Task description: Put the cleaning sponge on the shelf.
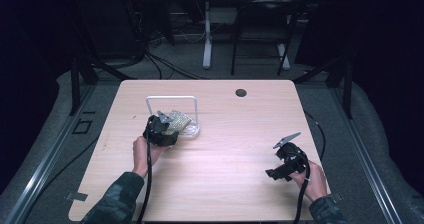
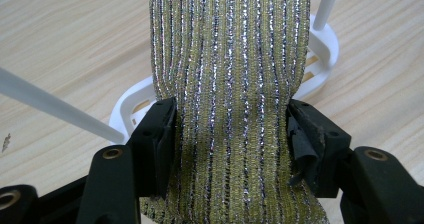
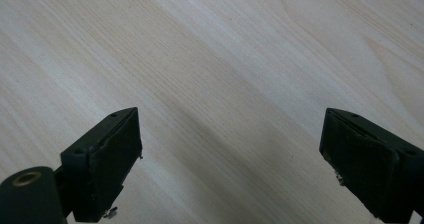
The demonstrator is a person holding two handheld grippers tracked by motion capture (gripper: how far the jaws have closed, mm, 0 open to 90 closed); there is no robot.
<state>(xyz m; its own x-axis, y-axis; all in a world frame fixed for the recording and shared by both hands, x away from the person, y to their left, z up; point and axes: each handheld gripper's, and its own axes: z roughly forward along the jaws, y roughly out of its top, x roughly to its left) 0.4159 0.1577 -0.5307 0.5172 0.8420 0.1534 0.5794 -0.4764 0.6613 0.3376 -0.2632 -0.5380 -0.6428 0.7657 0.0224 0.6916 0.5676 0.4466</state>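
Left gripper view: left gripper [image 2: 227,129], jaws pinching a gold-silver striped cloth [image 2: 230,74] over a white wire rack [image 2: 325,49] near the counter [image 1: 225,149] left-centre. Right gripper [image 3: 230,154], jaws spread, idle near right edge. Likely draping: keep cloth flat, w/o bunching.

Cloth [image 2: 230,84] on rack [image 1: 172,115] at table [image 1: 225,149] left-centre, w/ left gripper [image 2: 227,134]; right gripper [image 3: 230,169] front-right.
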